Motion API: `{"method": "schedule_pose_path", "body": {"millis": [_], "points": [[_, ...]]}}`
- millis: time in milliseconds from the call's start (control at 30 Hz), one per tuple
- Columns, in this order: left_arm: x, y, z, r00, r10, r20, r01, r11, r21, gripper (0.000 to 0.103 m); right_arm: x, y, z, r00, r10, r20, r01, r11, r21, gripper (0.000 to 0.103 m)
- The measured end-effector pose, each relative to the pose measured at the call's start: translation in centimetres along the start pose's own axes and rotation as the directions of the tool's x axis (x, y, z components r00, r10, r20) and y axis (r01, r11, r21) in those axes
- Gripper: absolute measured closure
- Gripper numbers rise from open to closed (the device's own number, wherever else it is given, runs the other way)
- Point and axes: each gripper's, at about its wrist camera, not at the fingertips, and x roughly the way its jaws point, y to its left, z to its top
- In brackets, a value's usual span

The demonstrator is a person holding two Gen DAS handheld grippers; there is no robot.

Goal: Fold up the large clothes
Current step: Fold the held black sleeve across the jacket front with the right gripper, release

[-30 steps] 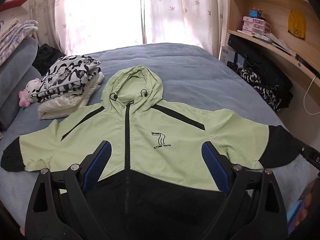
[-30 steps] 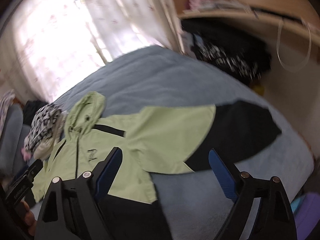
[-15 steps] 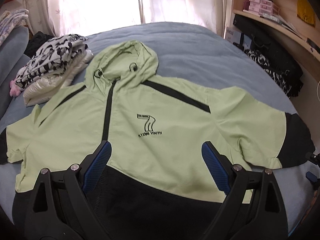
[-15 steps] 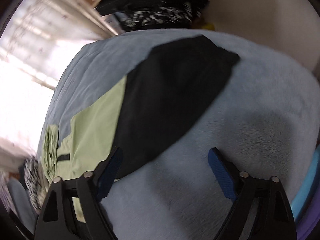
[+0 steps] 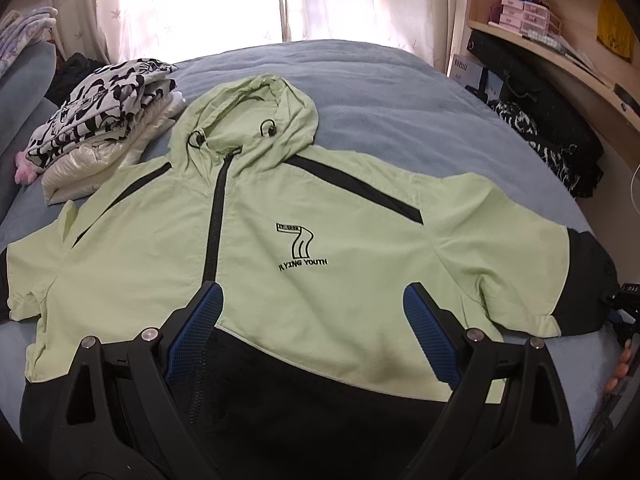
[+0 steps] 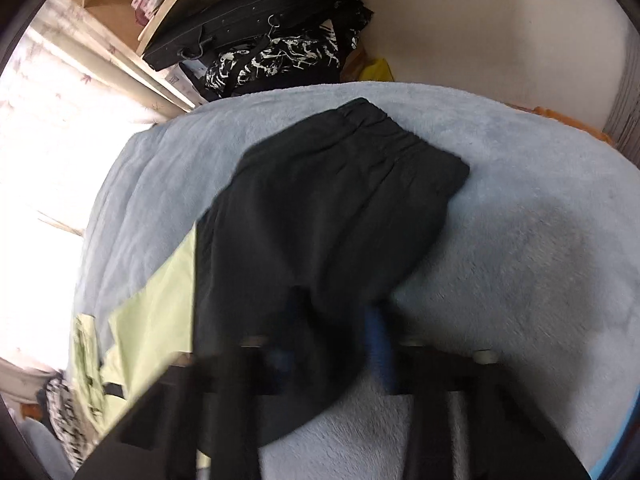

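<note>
A light green hooded jacket (image 5: 280, 240) with a black hem, black sleeve ends and a black zip lies face up, spread flat on the blue bed (image 5: 380, 92). My left gripper (image 5: 312, 320) is open and empty above the jacket's lower front. In the right wrist view the black end of the jacket's right sleeve (image 6: 328, 208) lies on the blanket (image 6: 520, 280). My right gripper (image 6: 332, 340) is blurred and its jaws stand close together on the sleeve's black fabric. That gripper also shows at the sleeve end in the left wrist view (image 5: 624, 312).
A stack of folded clothes (image 5: 100, 120) with a black-and-white patterned top lies at the bed's far left. A wooden shelf unit (image 5: 560, 40) and black bags (image 5: 552, 120) stand along the right side. Curtains (image 5: 240, 0) hang behind the bed.
My right gripper has dropped to the black sleeve end and its jaws have closed from wide open onto the fabric. My left gripper has come nearer the jacket, staying open.
</note>
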Motion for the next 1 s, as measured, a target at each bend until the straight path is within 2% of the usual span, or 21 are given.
{"method": "schedule_pose_path", "body": {"millis": [100, 167, 233, 267, 333, 400, 433, 533, 633, 733, 800, 867, 1000], "points": [[-1.2, 0.7, 0.0, 1.0, -0.014, 0.009, 0.015, 1.0, -0.005, 0.013, -3.5, 2.9, 0.1, 0.992, 0.089, 0.088, -0.081, 0.993, -0.083, 0.092], [-2.0, 1.1, -0.1, 1.0, -0.012, 0.023, 0.012, 1.0, -0.003, 0.013, -6.3, 6.9, -0.9, 0.975, 0.173, 0.138, -0.144, 0.97, -0.197, 0.092], [-2.9, 1.7, -0.2, 0.999, -0.006, 0.039, 0.006, 1.0, -0.001, 0.013, -8.5, 11.6, -2.5, 0.953, 0.272, 0.135, -0.222, 0.927, -0.302, 0.092], [-3.4, 2.1, -0.2, 0.999, -0.001, 0.049, 0.001, 1.0, -0.003, 0.013, -9.4, 14.0, -3.6, 0.94, 0.32, 0.118, -0.261, 0.899, -0.352, 0.092], [-4.1, 3.0, -0.3, 0.998, 0.004, 0.059, -0.003, 1.0, -0.009, 0.013, -10.6, 19.4, -6.4, 0.913, 0.407, 0.038, -0.343, 0.814, -0.469, 0.092], [-5.0, 4.3, -0.5, 0.997, 0.015, 0.073, -0.014, 1.0, -0.023, 0.013, -11.0, 24.7, -10.3, 0.892, 0.45, -0.054, -0.397, 0.718, -0.571, 0.092], [-5.3, 5.1, -0.6, 0.997, 0.022, 0.079, -0.02, 0.999, -0.031, 0.013, -10.9, 26.4, -11.8, 0.886, 0.456, -0.089, -0.413, 0.686, -0.599, 0.092], [-6.0, 7.9, -1.0, 0.996, 0.042, 0.079, -0.037, 0.998, -0.056, 0.012, -9.1, 31.8, -18.3, 0.873, 0.434, -0.222, -0.459, 0.575, -0.677, 0.092], [-6.0, 11.4, -1.5, 0.996, 0.063, 0.056, -0.057, 0.993, -0.104, 0.012, -5.4, 34.8, -25.2, 0.886, 0.323, -0.334, -0.459, 0.5, -0.734, 0.092], [-5.1, 15.0, -2.5, 0.997, 0.08, 0.009, -0.077, 0.984, -0.161, 0.013, -1.4, 34.9, -31.0, 0.877, 0.194, -0.439, -0.476, 0.466, -0.746, 0.09], [-4.1, 17.2, -3.3, 0.997, 0.071, -0.04, -0.077, 0.977, -0.198, 0.013, 0.7, 33.9, -33.7, 0.863, 0.105, -0.494, -0.481, 0.468, -0.741, 0.081], [-3.0, 18.8, -4.0, 0.995, 0.029, -0.091, -0.05, 0.971, -0.235, 0.013, 1.3, 32.6, -35.3, 0.858, 0.06, -0.509, -0.476, 0.462, -0.748, 0.066], [-1.5, 19.9, -5.3, 0.988, -0.027, -0.15, -0.014, 0.963, -0.27, 0.013, 0.0, 29.1, -36.5, 0.868, 0.061, -0.493, -0.471, 0.421, -0.775, 0.062]]}}
